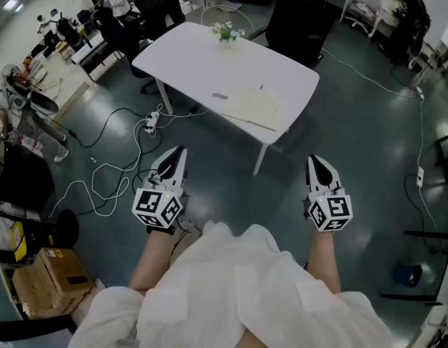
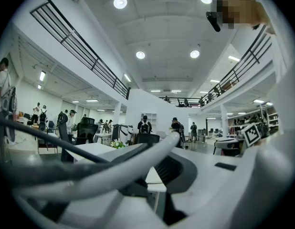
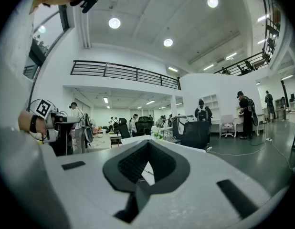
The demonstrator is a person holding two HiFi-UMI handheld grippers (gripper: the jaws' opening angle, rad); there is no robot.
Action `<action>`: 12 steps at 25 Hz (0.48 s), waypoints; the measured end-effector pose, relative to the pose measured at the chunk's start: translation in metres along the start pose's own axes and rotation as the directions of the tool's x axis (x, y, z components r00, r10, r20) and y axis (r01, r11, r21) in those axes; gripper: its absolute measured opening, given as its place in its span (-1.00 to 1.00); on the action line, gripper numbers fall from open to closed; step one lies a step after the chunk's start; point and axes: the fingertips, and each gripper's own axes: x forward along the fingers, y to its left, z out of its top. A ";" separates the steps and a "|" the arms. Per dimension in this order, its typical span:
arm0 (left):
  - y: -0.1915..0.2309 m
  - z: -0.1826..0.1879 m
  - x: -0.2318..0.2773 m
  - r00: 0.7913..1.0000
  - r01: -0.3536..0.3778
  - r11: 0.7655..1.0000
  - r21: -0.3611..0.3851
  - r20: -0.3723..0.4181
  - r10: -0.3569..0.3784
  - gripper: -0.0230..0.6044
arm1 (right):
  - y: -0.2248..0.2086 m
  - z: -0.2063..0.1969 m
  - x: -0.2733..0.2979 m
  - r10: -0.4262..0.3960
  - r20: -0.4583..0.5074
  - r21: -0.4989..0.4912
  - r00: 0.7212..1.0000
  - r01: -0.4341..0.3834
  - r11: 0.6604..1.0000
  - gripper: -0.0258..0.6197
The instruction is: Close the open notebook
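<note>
Jaws together and empty, the left gripper (image 1: pixel 179 153) and right gripper (image 1: pixel 315 162) face the open notebook (image 1: pixel 254 108) well ahead on the white table (image 1: pixel 188 64), marginally nearer the right.

probably an office: white desks (image 1: pixel 188 60), swivel chairs (image 1: pixel 293 20).

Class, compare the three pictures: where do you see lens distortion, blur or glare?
Head view: even light, open notebook and white table sharp, room edges bowed. Left gripper view: heavy fisheye, dark corners, ceiling lamps glaring, left tongs blurred up close. Right gripper view: same fisheye, right tongs soft, background sharper.
</note>
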 end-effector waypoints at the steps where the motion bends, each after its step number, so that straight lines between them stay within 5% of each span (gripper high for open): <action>1: 0.000 -0.001 0.001 1.000 0.000 1.000 -0.001 0.000 0.000 -0.84 | 0.000 -0.001 0.000 0.001 -0.002 -0.002 1.000 -0.001 1.000 -0.92; 12: -0.007 0.001 0.004 1.000 0.023 1.000 0.010 -0.006 -0.023 -0.84 | 0.000 -0.001 -0.005 -0.001 -0.006 -0.012 1.000 0.001 1.000 -0.92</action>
